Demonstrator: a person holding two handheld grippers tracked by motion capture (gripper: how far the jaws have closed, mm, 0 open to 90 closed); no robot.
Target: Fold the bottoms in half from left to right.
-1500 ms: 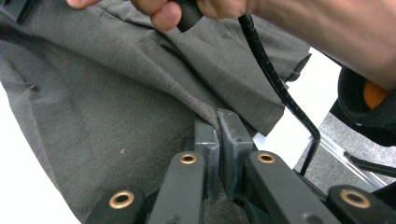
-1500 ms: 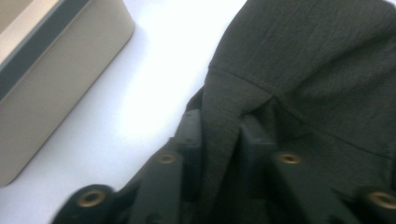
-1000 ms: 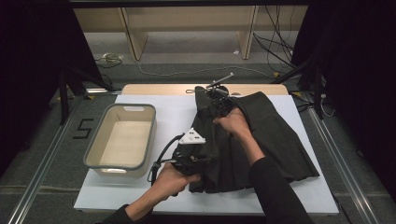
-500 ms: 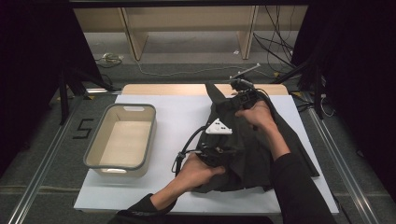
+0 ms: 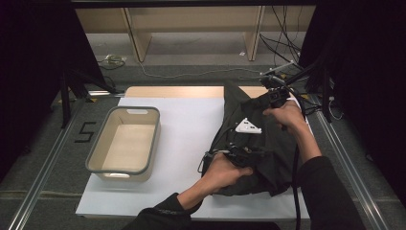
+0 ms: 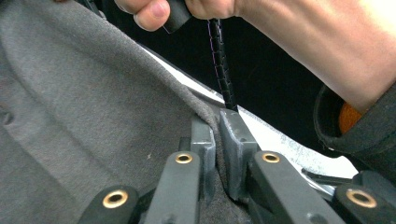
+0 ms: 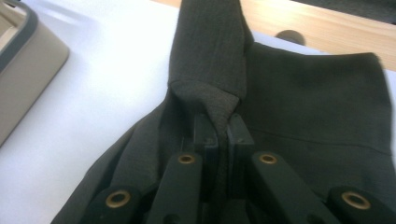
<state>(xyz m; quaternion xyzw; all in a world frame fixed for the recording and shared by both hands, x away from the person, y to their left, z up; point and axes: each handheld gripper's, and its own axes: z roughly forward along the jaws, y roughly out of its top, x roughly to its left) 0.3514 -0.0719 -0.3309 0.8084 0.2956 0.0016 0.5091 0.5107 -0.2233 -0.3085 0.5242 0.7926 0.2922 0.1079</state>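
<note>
A dark grey garment (image 5: 268,153) lies bunched on the right part of the white mat (image 5: 191,129). My left gripper (image 5: 242,152) is held low over its near left part, its grey plate facing up. In the left gripper view the left gripper (image 6: 217,125) is shut on a hem of the grey cloth (image 6: 93,93), with the other hand and its cable just beyond. My right gripper (image 5: 275,96) sits at the garment's far edge. In the right gripper view the right gripper (image 7: 223,122) is shut on a raised fold of the garment (image 7: 308,102).
A beige tub (image 5: 123,143) with a grey rim stands on the mat's left side, nothing inside it. A wooden table strip (image 5: 172,91) runs behind the mat. Cables and stands crowd the back right (image 5: 297,52). Metal rails flank the table.
Both hands have moved right and away from the person, dragging the garment along. The cloth is now more bunched and sits farther from the tub.
</note>
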